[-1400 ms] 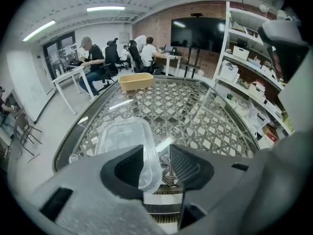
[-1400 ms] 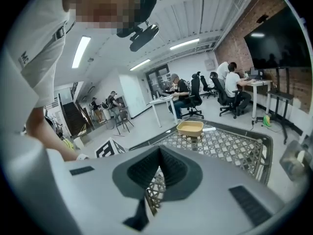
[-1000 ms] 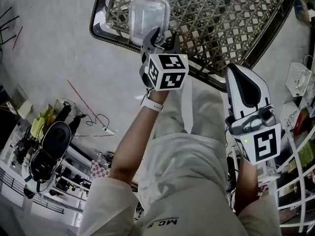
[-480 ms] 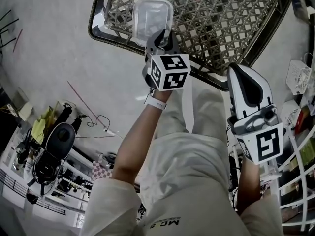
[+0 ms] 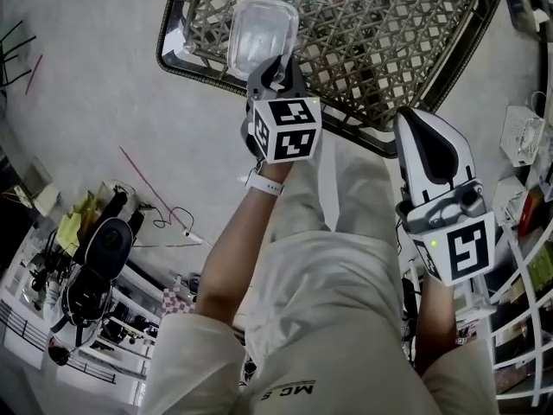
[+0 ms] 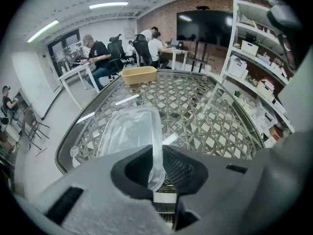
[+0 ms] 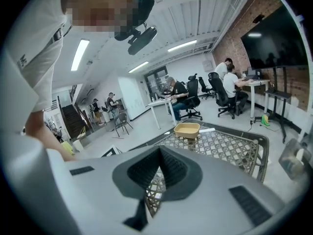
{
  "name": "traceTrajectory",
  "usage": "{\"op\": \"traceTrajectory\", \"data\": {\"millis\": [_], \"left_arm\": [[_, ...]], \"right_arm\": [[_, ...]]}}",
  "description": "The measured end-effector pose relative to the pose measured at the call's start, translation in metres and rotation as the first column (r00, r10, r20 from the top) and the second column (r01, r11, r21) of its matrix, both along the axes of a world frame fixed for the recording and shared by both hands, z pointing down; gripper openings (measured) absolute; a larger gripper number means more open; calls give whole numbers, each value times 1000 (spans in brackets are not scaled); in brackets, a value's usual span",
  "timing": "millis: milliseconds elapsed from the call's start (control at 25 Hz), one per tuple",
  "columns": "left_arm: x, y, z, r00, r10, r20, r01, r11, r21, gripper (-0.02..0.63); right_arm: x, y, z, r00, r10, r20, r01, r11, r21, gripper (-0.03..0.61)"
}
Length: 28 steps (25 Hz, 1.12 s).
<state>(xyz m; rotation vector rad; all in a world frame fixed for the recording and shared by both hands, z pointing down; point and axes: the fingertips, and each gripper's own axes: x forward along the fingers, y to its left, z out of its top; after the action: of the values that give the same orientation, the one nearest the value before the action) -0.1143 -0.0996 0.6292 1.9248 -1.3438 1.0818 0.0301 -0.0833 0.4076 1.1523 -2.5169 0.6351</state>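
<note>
From the head view, the left gripper reaches over the near edge of the dark metal lattice table. There a clear rectangular plastic container lies. The right gripper hangs off the table beside the person's leg.

In the left gripper view, the jaws are pinched on the container's near rim. A shallow tan tray sits at the far end.

In the right gripper view, the jaws are pressed together with nothing between them.

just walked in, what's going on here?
A person works two handheld grippers at a lattice table. The left gripper is shut on the near rim of a clear container at the table's near edge. The right gripper is shut and empty, held back by the person's side. A tan tray sits at the far end.
</note>
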Motion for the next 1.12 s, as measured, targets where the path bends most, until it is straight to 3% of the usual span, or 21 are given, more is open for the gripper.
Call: {"op": "traceTrajectory", "data": {"millis": [520, 1120], "left_arm": [[22, -25, -119, 997, 14, -78, -1, 987, 159, 74], [13, -57, -293, 987, 72, -140, -9, 913, 408, 74]], "right_arm": [[19, -11, -63, 1000, 30, -1, -30, 995, 99, 15], [37, -52, -162, 994, 104, -38, -87, 947, 309, 15]]}}
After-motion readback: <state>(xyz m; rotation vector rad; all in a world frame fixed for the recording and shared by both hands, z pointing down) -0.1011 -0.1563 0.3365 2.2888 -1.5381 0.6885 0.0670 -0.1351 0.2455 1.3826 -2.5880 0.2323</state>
